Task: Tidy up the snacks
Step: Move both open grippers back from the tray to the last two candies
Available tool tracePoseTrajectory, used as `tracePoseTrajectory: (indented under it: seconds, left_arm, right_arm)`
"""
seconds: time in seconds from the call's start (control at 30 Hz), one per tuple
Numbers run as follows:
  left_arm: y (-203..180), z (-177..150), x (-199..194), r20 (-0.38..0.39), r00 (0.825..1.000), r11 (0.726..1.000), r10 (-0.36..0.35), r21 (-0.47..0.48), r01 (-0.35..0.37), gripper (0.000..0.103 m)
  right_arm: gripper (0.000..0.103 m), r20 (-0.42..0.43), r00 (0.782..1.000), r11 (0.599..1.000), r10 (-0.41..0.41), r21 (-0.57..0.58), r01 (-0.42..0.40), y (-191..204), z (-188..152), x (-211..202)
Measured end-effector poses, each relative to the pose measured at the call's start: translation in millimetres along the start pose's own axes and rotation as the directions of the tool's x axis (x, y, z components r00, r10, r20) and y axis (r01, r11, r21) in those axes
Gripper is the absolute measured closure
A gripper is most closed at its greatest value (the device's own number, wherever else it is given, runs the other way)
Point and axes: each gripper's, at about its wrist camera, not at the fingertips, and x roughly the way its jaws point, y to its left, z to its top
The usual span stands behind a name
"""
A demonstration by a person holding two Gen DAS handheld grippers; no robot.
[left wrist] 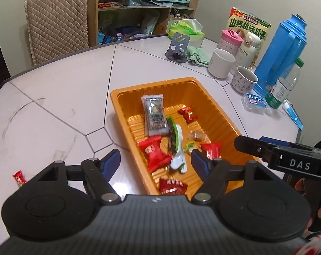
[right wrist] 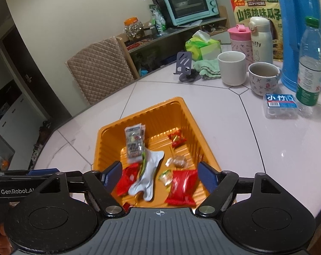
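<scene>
An orange plastic tray (left wrist: 120, 110) (right wrist: 188, 114) sits on the white table and holds several wrapped snacks. Among them are a grey packet (left wrist: 154, 114) (right wrist: 135, 144), red packets (left wrist: 152, 153) (right wrist: 182, 188), a small red candy (left wrist: 188, 113) (right wrist: 176, 139) and a white-and-green wrapper (left wrist: 178, 155) (right wrist: 148, 172). My left gripper (left wrist: 156, 161) hangs open above the tray's near left rim, nothing between its fingers. My right gripper (right wrist: 160, 176) hangs open over the tray's near end, also empty. One small red candy (left wrist: 19, 178) lies on the table, left of the left gripper.
At the back right stand two mugs (left wrist: 221, 62) (right wrist: 263, 78), two flasks (left wrist: 247, 48), a blue thermos jug (left wrist: 281, 53) (right wrist: 298, 31), a water bottle (left wrist: 284, 85) (right wrist: 310, 63), a seed bag, tissues (left wrist: 185, 30) and a phone stand (left wrist: 177, 46). A padded chair (left wrist: 56, 31) stands behind the table.
</scene>
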Motion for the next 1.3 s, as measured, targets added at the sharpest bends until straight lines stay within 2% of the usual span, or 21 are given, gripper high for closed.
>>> tracePoseTrajectory:
  seconds: [0.3,0.57,1.3]
  left_arm:
    - [14.9,-29.3,-31.3,-0.009,1.0,1.0,-0.028,0.002,0.028,0.033]
    - [45.9,-50.4,-56.6,-0.014,0.999,0.999,-0.032,-0.013,0.032,0.033]
    - [153.6,-95.1,-91.4,-0.071,0.997,0.999,-0.007,-0.05,0.003,0.033]
  right_arm:
    - [0.023,-0.006,1.0,1.0,-0.012,0.005,0.012,27.8,-31.7,-29.8]
    - [0.023,-0.043,0.999,1.0,-0.023,-0.008,0.022,56.0,-59.0,-40.9]
    - [0.023,-0.182,0.983,0.999,0.0,-0.045,-0.009,166.7,-124.7,-5.5]
